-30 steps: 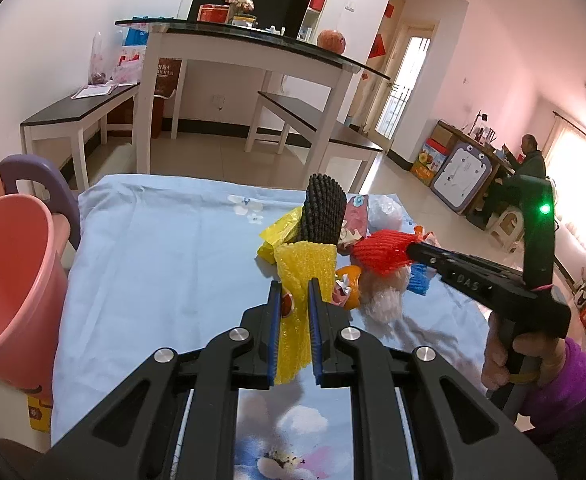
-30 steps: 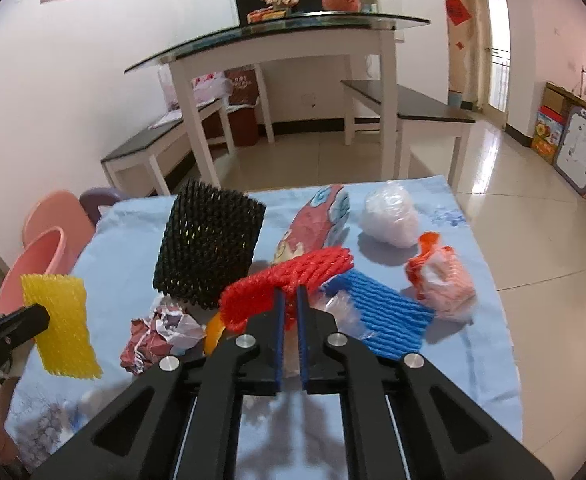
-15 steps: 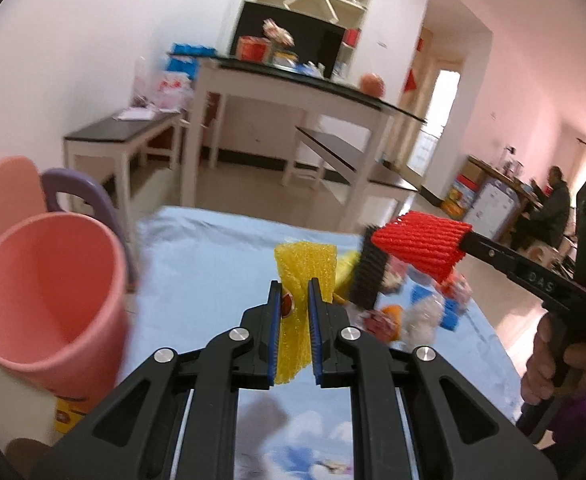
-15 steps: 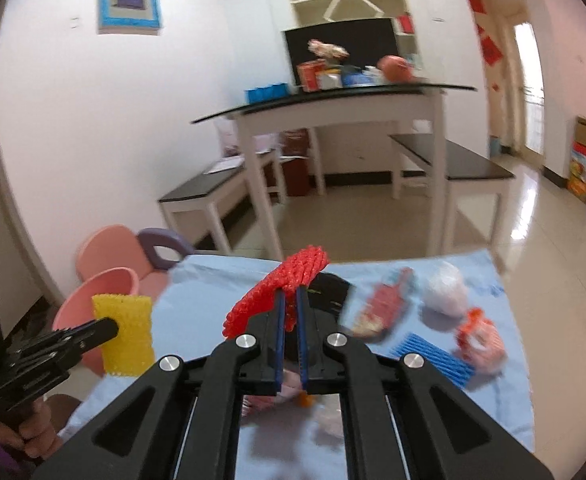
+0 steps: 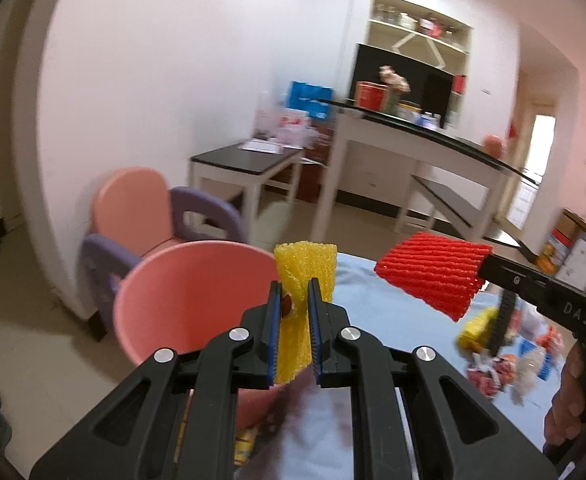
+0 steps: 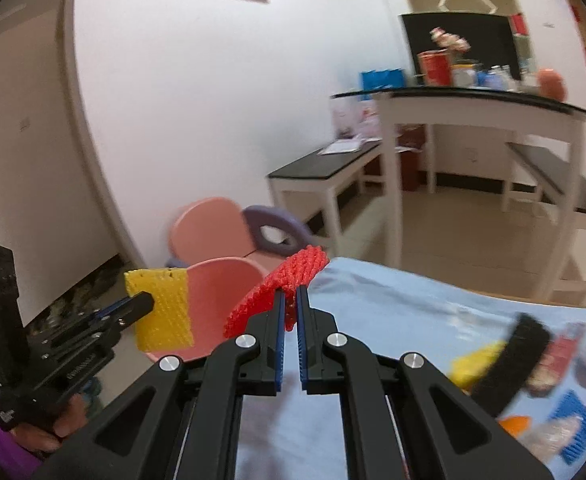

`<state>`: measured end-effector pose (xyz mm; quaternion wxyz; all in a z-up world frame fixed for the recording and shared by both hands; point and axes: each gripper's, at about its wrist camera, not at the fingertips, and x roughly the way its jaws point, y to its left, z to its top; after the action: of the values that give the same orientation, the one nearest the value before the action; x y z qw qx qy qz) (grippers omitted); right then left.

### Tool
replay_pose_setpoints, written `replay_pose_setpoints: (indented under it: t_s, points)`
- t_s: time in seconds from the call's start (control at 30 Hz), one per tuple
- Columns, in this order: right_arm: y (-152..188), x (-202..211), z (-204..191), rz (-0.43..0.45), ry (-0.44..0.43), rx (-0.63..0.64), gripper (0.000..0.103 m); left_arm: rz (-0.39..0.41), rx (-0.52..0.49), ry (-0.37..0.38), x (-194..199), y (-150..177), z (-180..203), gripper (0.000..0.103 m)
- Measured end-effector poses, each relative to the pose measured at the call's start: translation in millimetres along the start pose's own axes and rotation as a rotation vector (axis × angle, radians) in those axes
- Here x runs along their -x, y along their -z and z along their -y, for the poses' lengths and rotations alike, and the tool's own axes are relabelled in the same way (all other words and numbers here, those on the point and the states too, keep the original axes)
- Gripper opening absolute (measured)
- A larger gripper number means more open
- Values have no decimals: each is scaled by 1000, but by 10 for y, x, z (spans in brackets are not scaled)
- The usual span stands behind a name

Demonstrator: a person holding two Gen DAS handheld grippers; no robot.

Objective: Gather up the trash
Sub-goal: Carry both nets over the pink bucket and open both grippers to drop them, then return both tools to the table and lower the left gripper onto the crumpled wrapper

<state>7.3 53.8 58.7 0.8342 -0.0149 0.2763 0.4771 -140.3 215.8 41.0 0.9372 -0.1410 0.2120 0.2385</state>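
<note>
We've got the left gripper [image 5: 295, 300] clamped on a yellow foam-net fruit sleeve [image 5: 305, 264], held up in front of the round pink plastic bucket [image 5: 181, 300]. Our right gripper [image 6: 289, 304] pinches a red foam-net sleeve [image 6: 289, 280] above the light blue tablecloth [image 6: 393, 308]. More wrappers [image 6: 553, 360] lie scattered on the cloth, blurred.

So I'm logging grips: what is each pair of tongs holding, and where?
Left tongs: yellow foam net, pinched mid-length. Right tongs: red foam net, by its edge.
</note>
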Motion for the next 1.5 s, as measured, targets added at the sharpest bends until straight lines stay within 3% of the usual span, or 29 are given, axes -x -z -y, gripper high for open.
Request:
replay_pose_setpoints:
  t_s: [0.23,0.4,0.47,0.53,0.6,0.7,0.73,0.77,0.8,1.13,1.5]
  points:
    - [19,-458,-365,-62,-44,27,5,-24,5,-87,-144,42,-270,13]
    - [81,-712,-414,-113,-59,6,5,-50,31,-73,-251,34,-371,13]
    - [95,-782,-411,-121,-60,2,5,-58,17,-84,-280,26,-373,19]
    - [96,-835,-409,-126,-67,-2,6,-57,14,-93,-285,22,-377,35]
    - [108,-903,-411,-137,-74,0,8,-55,20,-101,-283,17,-404,44]
    - [135,-945,-417,-152,-83,7,13,-59,31,-103,-289,17,-438,45]
    - [142,-956,-416,-155,-84,8,20,-61,33,-104,-292,20,-448,45]
    - [142,-954,-412,-152,-84,6,30,-63,32,-103,-291,27,-451,45]
    - [149,-954,-410,-149,-83,5,32,-65,31,-103,-292,28,-453,45]
    - [198,-717,-235,-127,-49,-17,37,-63,15,-68,-235,40,-324,45]
    - [267,-276,65,-79,37,-50,44,-87,-63,32,-208,118,149,45]
